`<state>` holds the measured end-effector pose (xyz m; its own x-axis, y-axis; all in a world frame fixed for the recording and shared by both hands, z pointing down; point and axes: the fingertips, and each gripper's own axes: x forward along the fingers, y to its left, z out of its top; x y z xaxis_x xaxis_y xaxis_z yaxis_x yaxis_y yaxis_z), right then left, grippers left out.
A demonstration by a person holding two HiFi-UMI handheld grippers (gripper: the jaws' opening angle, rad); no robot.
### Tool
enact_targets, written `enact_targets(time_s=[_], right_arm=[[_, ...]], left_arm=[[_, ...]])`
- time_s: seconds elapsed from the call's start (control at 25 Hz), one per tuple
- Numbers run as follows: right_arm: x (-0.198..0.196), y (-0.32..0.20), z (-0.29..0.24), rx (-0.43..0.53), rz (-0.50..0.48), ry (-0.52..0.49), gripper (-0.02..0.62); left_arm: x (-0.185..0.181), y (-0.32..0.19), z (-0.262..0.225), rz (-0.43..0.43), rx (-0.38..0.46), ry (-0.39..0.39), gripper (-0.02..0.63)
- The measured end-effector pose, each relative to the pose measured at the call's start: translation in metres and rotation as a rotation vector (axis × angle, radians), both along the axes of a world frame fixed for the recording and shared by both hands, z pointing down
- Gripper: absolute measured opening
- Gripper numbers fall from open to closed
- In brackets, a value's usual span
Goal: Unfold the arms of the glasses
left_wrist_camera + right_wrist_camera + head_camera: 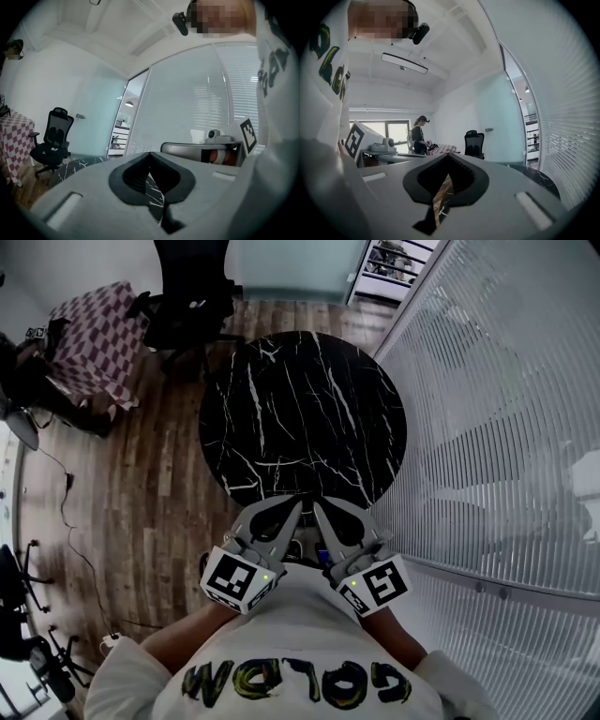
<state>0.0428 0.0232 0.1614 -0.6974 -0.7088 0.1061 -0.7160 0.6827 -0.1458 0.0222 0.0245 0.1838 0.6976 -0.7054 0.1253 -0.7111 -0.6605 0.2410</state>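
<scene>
No glasses show in any view. In the head view both grippers are held close to the person's chest, over the near edge of the round black marble table [300, 418]. My left gripper [294, 508] and right gripper [320, 508] lean toward each other, their tips nearly side by side. In the left gripper view the left gripper [150, 155] has its jaws met at the tip with nothing between them. The right gripper [447, 156] in its own view is likewise shut and empty. Each gripper view shows the other gripper's marker cube beside it.
A checkered-cloth table [89, 338] and a black office chair [192, 296] stand beyond the marble table on the wooden floor. A glass wall with blinds [487, 427] runs along the right. A person [419, 136] stands at the far checkered table.
</scene>
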Motion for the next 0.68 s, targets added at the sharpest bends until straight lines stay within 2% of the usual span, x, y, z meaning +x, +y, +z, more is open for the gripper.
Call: enact_targets(time_s=[0.68], right_arm=[[-0.007, -0.003, 0.001, 0.009, -0.002, 0.008, 0.001]], left_arm=[[-0.012, -0.002, 0.003, -0.029, -0.021, -0.005, 0.002]])
